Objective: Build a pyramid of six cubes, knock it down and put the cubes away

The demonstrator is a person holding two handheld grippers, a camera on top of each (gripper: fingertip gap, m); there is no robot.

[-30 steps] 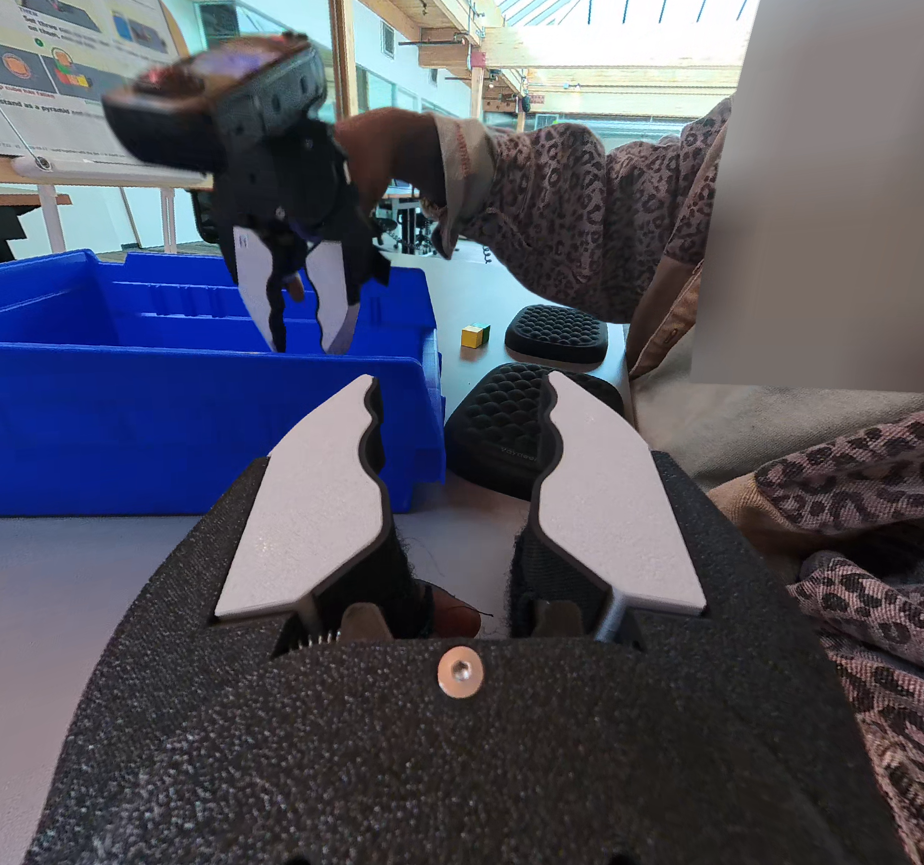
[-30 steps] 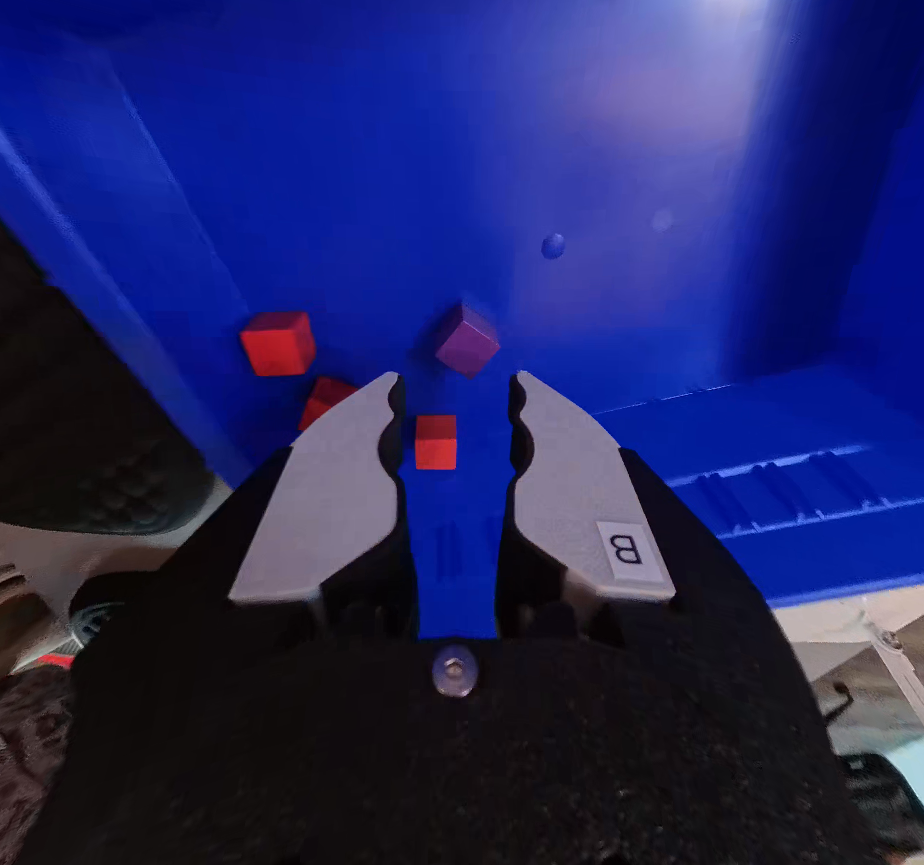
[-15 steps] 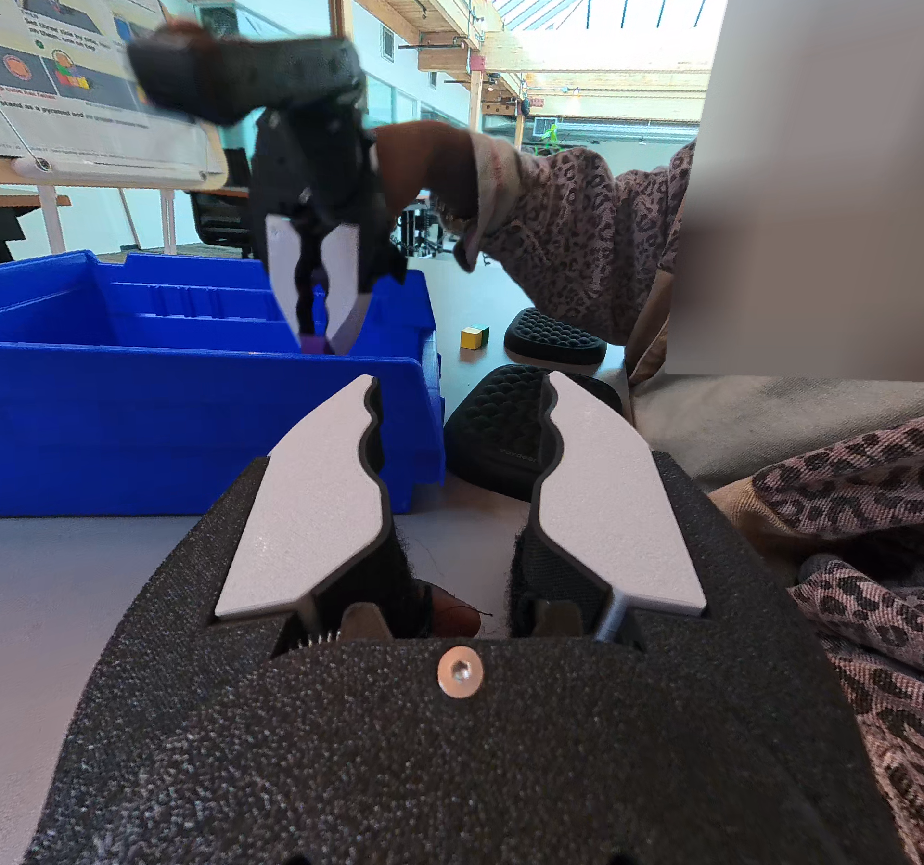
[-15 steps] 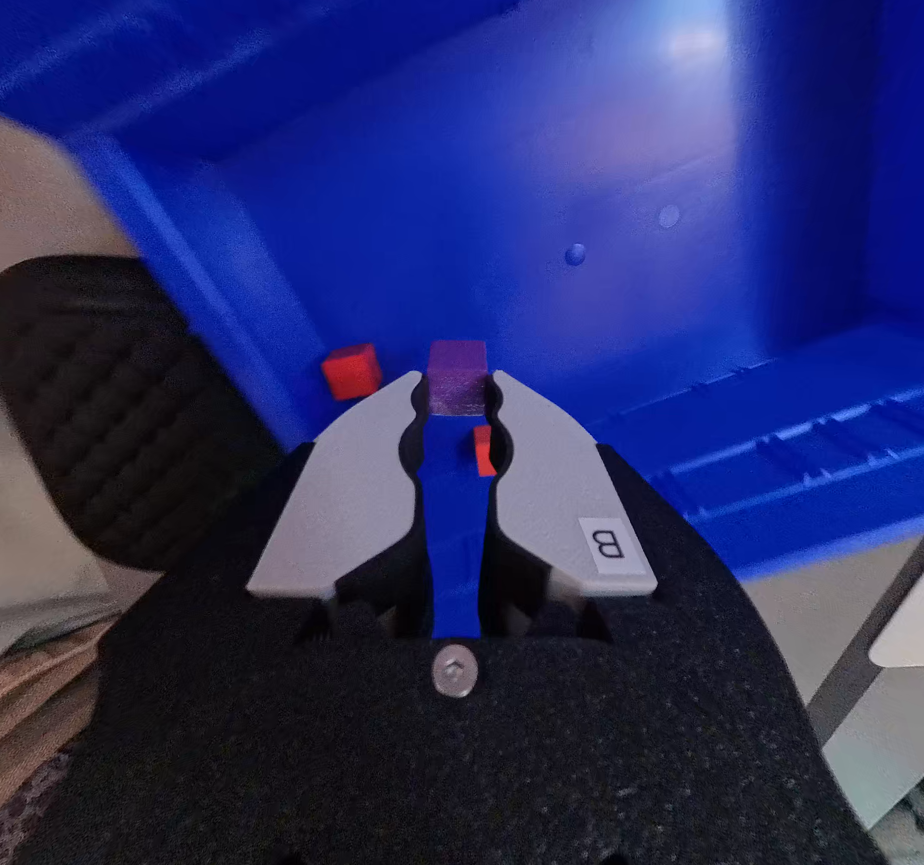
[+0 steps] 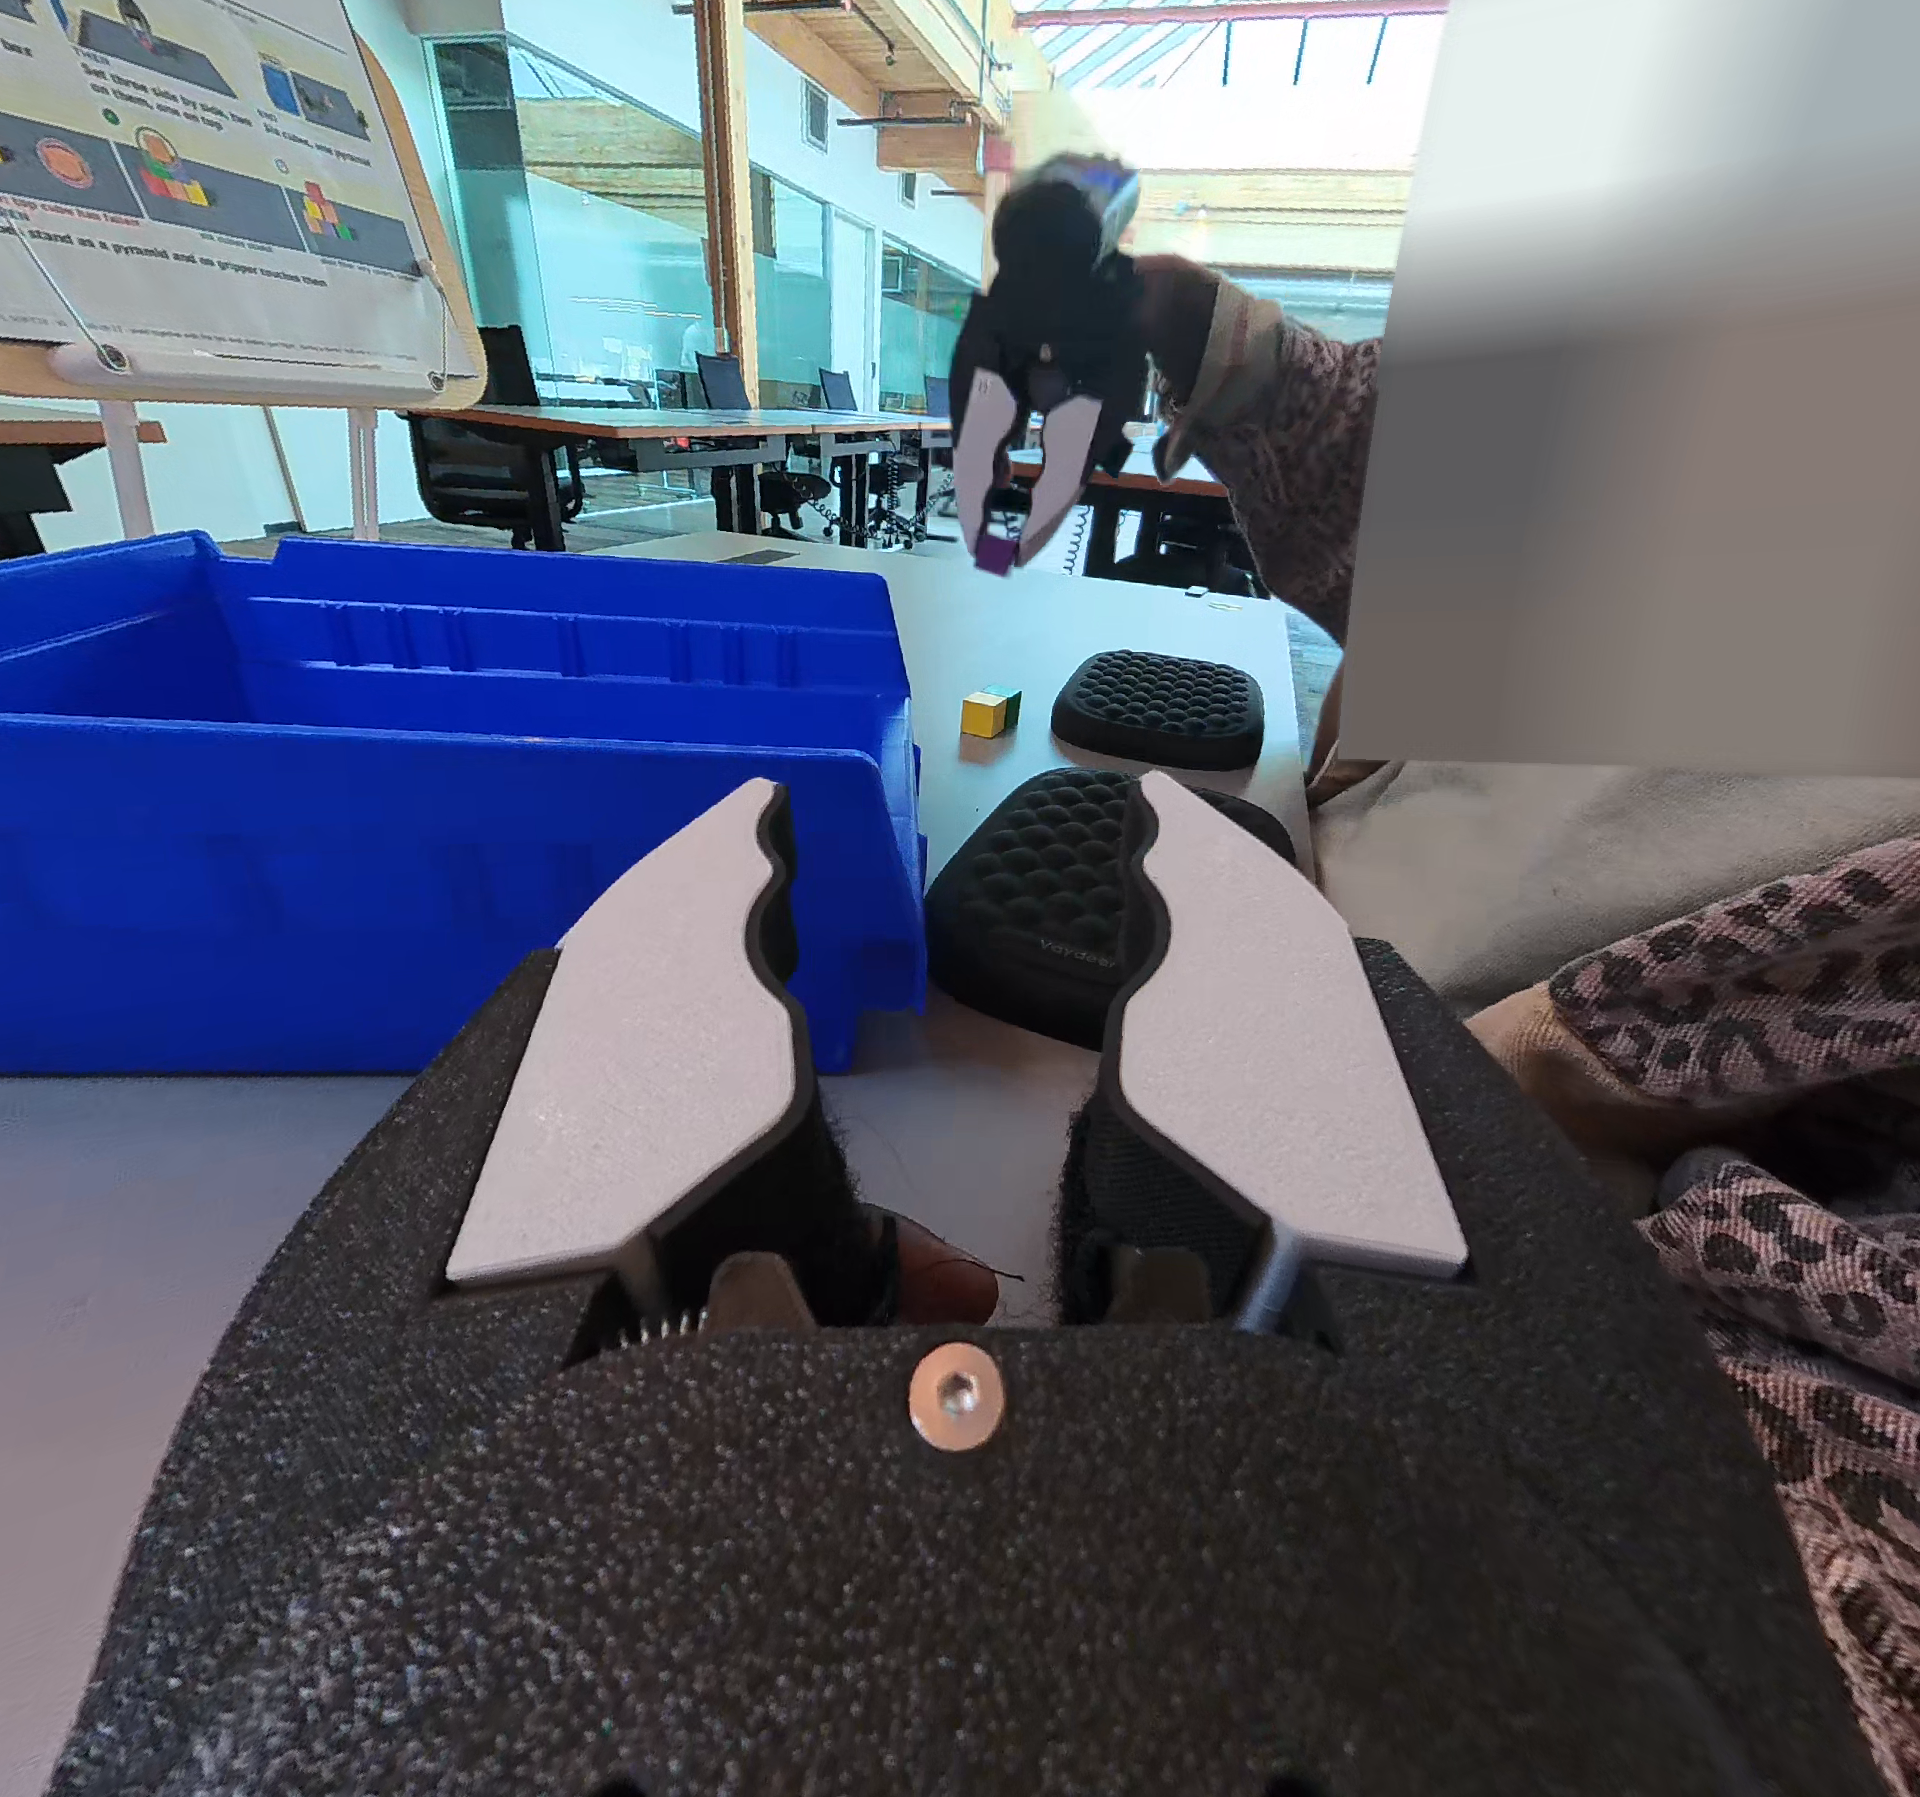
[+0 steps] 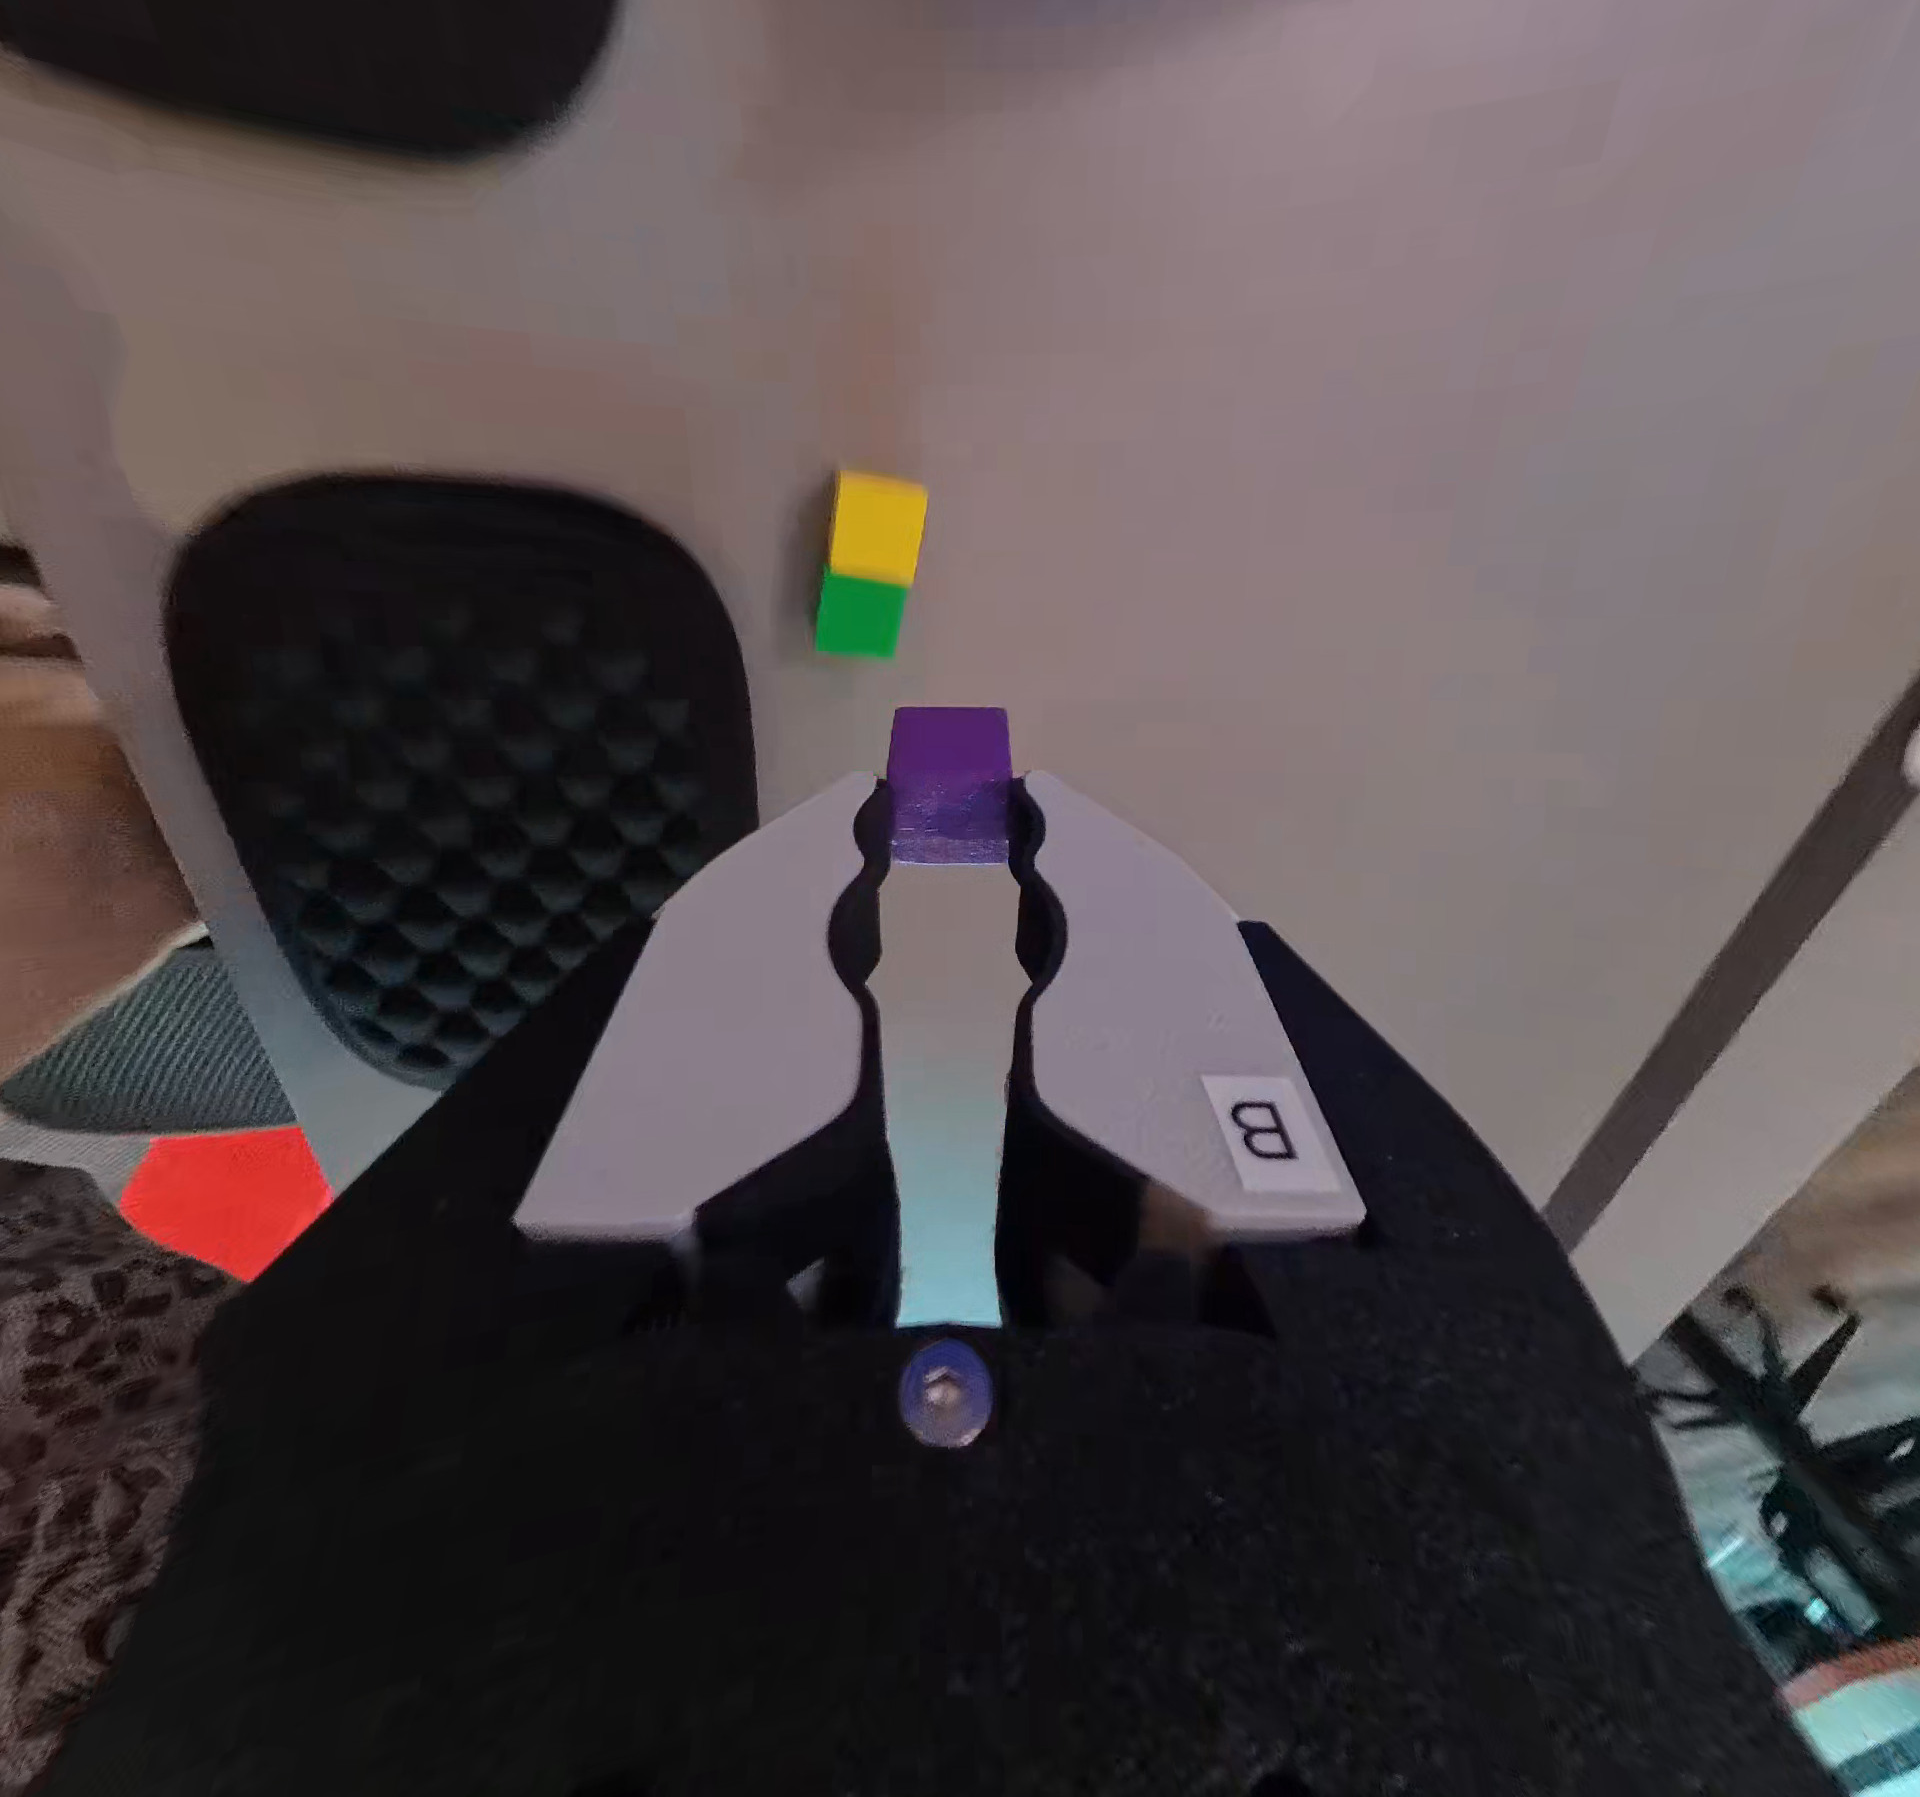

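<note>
My right gripper (image 6: 951, 797) is shut on a purple cube (image 6: 951, 781) and holds it in the air above the grey table, just short of a yellow cube (image 6: 879, 523) and a green cube (image 6: 858, 613) that sit touching each other. In the left wrist view the right gripper (image 5: 1006, 550) hangs above the table with the purple cube (image 5: 995, 554) at its tips, beyond the yellow cube (image 5: 982, 713). My left gripper (image 5: 956, 812) is open and empty, low by the blue bin (image 5: 436, 791).
Two black textured pads (image 5: 1158, 708) (image 5: 1039, 900) lie right of the bin; they also show in the right wrist view (image 6: 468, 771). A person's leopard-print sleeve (image 5: 1766, 1020) is at the right. A poster board (image 5: 197, 137) stands behind the bin. A red patch (image 6: 223, 1197) shows lower left. About 35 cm separates my left fingertips from my right.
My right gripper closed on the purple cube inside the blue bin, lifted it out and carried it right, over the table near the yellow and green cubes. My left gripper has not moved.
</note>
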